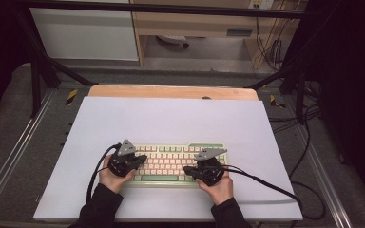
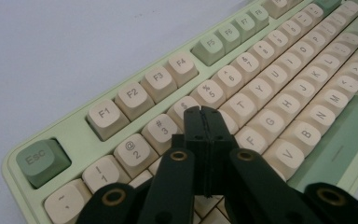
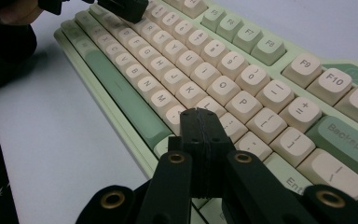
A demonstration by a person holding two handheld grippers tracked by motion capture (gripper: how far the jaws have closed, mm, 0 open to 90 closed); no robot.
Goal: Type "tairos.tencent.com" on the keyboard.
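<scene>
High view: keyboard (image 1: 171, 164) sits at 6 o'clock on the white desk (image 1: 171, 118). Left gripper (image 1: 140, 160) over its 9 o'clock end, right gripper (image 1: 188, 170) over 3 o'clock end. Both jaws pressed together, pinching nothing.

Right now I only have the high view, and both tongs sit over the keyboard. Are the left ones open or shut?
Observer: Shut. In the left gripper view, the left tongs have their jaws pressed together with nothing between them.
Operator: Which keys are they over?
Observer: Their tip points over the keyboard near the 4 key. I cannot tell whether it touches a key.
Operator: And the right ones?
Observer: The right tongs are shut too, with their tip near the P key.
</scene>
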